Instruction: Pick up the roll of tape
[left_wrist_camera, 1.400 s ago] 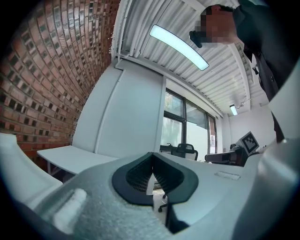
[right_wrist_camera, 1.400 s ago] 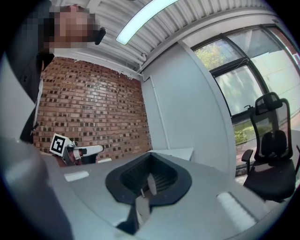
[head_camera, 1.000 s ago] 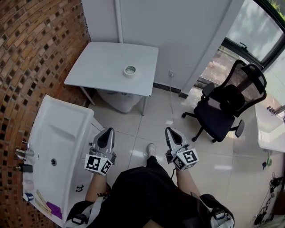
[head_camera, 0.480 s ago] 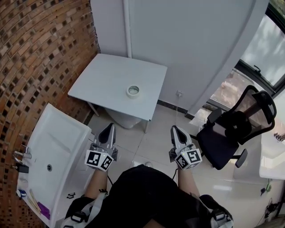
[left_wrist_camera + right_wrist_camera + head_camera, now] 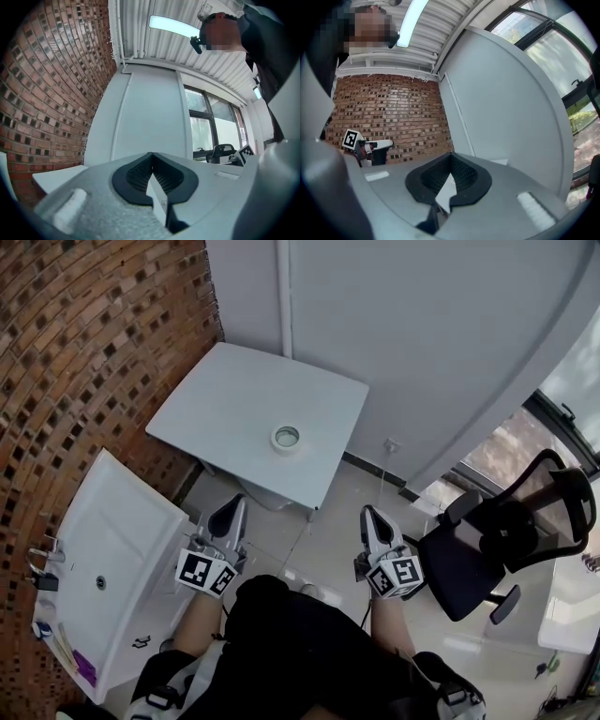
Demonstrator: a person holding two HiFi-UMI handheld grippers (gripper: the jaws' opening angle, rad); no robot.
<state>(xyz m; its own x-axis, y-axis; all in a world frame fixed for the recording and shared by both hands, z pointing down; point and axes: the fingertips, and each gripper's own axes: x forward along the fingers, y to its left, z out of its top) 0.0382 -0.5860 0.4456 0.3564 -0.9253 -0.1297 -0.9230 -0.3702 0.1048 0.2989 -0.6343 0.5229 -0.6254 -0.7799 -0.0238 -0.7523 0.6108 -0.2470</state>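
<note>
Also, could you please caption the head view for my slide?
Left gripper and right gripper, both shut, point toward the roll of tape on the table.

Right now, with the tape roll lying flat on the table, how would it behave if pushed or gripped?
The tape roll is a small open ring, so probably light and stiff. Lying flat on the smooth table, it would likely slide rather than roll. Tipped on edge, it could roll.

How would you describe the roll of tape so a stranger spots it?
Beside the brick wall stands a pale square table. Toward its near edge lies the roll of tape, a small white ring. It alone sits on that tabletop.
</note>
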